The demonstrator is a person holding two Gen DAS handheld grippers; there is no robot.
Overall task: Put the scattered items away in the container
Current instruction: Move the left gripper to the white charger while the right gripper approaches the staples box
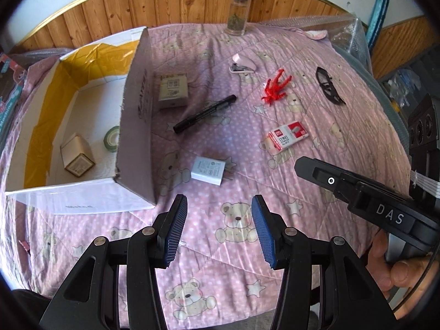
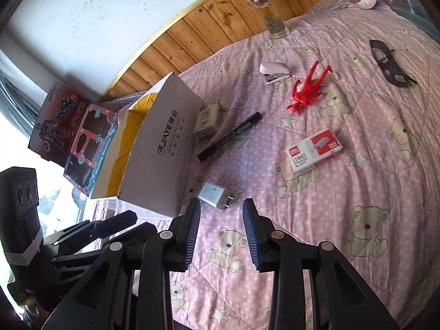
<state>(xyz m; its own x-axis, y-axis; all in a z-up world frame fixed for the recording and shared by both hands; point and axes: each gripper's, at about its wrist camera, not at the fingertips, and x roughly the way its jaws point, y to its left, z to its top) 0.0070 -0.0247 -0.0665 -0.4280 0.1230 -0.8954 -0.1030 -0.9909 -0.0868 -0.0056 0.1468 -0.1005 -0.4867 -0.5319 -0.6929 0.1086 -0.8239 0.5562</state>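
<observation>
A white cardboard box lined with yellow stands open at the left; a small carton and a tape roll lie in it. Scattered on the pink blanket are a white charger, black marker, beige packet, staples box, red toy, pink stapler and a black frame. My left gripper hovers open and empty just short of the charger. My right gripper is open too, empty, with the charger just beyond its tips.
A glass jar with a metal lid stands at the far edge before a wooden wall panel. Toy cartons lean beyond the box. A hand holds the right tool at the lower right. Bubble wrap lies far right.
</observation>
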